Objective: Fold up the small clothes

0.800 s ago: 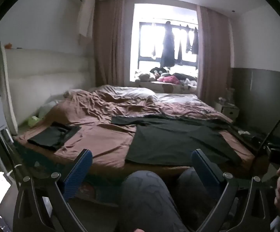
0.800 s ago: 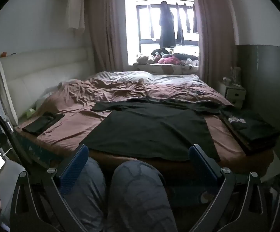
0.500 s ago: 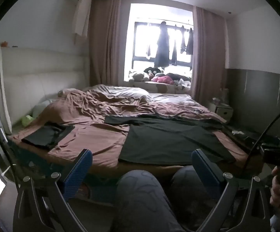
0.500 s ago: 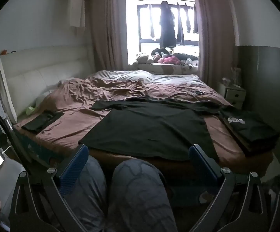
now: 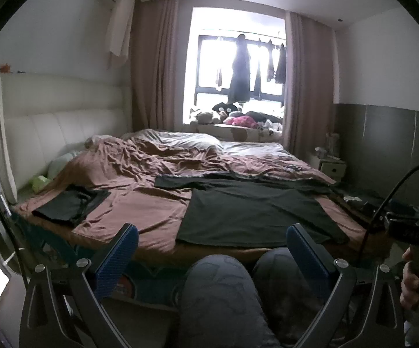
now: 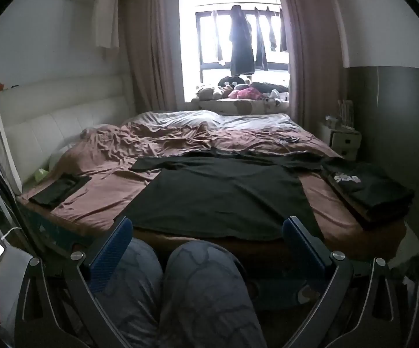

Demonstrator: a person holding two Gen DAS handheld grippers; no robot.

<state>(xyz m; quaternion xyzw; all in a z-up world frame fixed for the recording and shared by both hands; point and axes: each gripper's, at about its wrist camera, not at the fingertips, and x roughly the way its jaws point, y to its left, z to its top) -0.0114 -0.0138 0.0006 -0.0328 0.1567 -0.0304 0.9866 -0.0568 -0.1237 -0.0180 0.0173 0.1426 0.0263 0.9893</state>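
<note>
Both tools sit low in front of the bed, nothing grabbed. The left tool [image 5: 212, 246] has its blue, ribbed-rubber pads spread as wide as they go, empty air between them, and the right tool [image 6: 206, 240] is the same: jaws fully apart, holding nothing. Under both you can see the person's knees in grey patterned trousers [image 6: 203, 284], soft fabric with a crackle-like print.

The thing to fold is a big black T-shirt [image 6: 224, 197], matte cotton-looking, spread flat near the foot-side edge of the bed with its hem toward the cameras and its sleeves stretched out to either side. It lies on a rumpled brown bedsheet [image 5: 140, 174], full of creases further back and smoother up front.

To the left of it, well apart, sits a small folded dark garment [image 5: 70, 206], roughly rectangular, slightly untidy at one corner. On the right edge of the bed there's a neat stack of folded black clothes with white lettering on top [image 6: 366, 185].

Behind all that: a padded cream headboard [image 5: 61, 133] with stitched panels, dusty-pink curtains [image 6: 148, 58], and a bright window [image 6: 238, 37] with dark clothes hanging in it. In the left view, a hand [image 5: 415, 278] at the right edge grips the other tool's dark handle.
</note>
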